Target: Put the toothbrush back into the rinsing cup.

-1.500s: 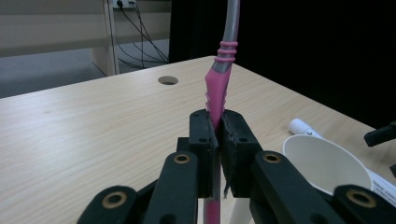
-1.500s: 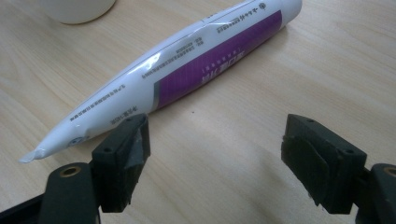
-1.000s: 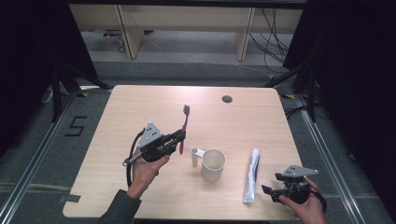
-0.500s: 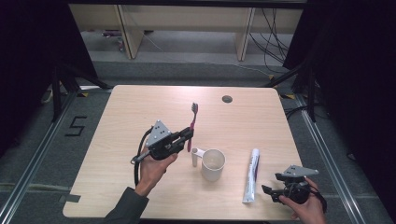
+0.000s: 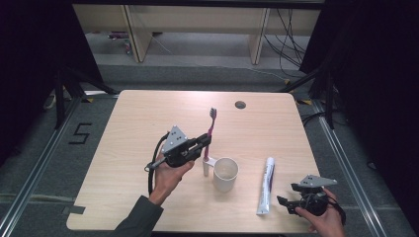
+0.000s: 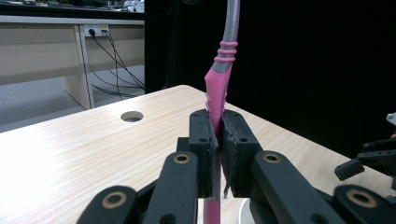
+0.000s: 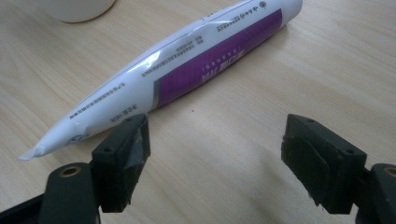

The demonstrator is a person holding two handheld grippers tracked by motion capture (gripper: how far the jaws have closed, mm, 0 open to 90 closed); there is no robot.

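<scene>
Now, left tongs (image 5: 206, 141): I've swung them rightward, clamped on the pink toothbrush (image 5: 210, 129).
Toothbrush: upright beside the white mug (image 5: 226, 174); drop-in looks close.
Right tongs (image 5: 289, 198): apart near the toothpaste tube (image 5: 266, 185).

High view overhead; claw views close, sharing table (image 5: 148, 128).

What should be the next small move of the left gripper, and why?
Probably shift a little right and lower: the left gripper is shut on the upright toothbrush, whose lower end hangs just left of the open white cup.
</scene>
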